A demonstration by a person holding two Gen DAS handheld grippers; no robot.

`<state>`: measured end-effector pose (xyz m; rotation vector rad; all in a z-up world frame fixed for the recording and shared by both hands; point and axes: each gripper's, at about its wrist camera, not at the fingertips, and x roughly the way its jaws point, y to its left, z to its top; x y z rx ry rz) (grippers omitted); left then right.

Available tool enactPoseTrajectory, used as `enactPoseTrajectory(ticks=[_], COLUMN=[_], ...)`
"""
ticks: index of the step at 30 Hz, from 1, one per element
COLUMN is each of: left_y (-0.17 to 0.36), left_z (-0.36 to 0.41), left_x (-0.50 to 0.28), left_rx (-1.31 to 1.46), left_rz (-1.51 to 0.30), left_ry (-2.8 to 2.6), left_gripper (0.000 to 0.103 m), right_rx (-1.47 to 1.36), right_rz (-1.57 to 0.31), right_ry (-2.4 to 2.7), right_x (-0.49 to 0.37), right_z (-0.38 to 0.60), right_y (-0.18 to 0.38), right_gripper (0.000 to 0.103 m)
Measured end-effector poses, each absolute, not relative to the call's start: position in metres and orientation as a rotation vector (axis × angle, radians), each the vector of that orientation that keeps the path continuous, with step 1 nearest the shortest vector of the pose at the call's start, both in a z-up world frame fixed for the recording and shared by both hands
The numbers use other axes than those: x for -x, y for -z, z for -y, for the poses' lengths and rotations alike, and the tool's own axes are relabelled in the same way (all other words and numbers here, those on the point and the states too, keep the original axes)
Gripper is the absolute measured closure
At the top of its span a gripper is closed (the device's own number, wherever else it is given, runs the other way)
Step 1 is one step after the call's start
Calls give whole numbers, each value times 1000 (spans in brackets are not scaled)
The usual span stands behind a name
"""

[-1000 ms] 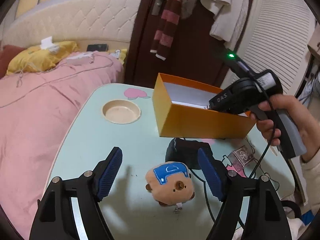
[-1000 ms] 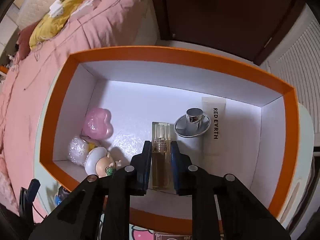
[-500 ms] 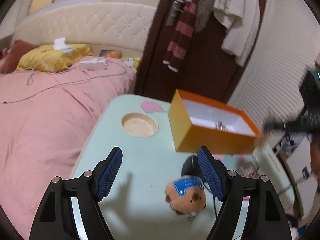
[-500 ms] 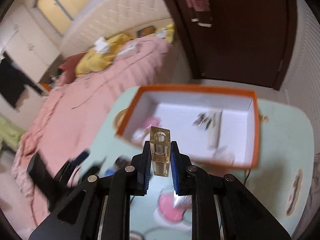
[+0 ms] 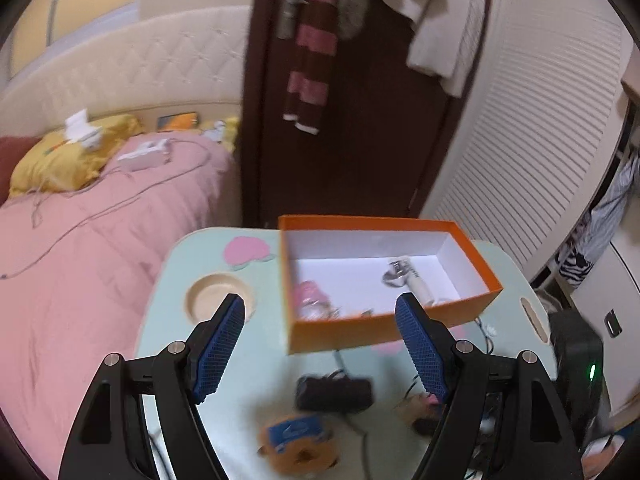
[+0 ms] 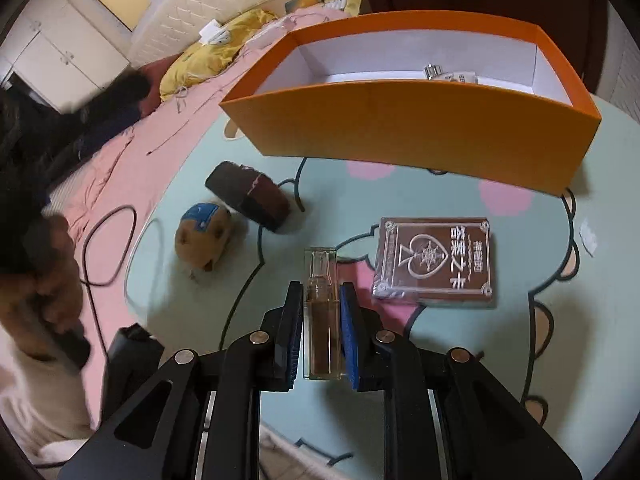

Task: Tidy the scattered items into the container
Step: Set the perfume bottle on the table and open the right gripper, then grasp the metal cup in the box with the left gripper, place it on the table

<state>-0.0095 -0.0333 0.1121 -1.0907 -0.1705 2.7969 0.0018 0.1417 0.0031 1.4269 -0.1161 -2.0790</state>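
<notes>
My right tongs are pinching a small glass bottle between the blue pads, its neck poking out ahead of the tips. The orange box sits well ahead of them and off to the right, so the bottle hangs over the bench, not over the box. My left tongs are spread with nothing between them; the box lies just beyond their tips. The plush toy, the dark pouch and the card pack lie on the bench ahead of the right tongs. My worry — the glass is smooth and the grip narrow, so a quick swing could let it slip and fall on the card pack. A low approach could also knock the box's near wall.
</notes>
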Motion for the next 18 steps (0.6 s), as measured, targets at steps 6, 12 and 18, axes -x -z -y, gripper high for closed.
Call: enactPoseTrajectory(ticks=[6,12,18], left_y=[-105,-82,-52], left_z=[-11,-49,-65], left_x=[71,117,160], left_rx=[1352,1580,1770], left_rz=[163,148,158], left_ry=[-2600,-2463,-2411], left_gripper=[26,26,26], right_rx=[-1351,-1128,-980], right_rz=[137,284,531], right_ry=[2105,2217,2347], right_x=[-9,-21,-26], right_z=[-152,-186,-239], right_y=[-5,-41,-55], right_gripper=[77,71,18])
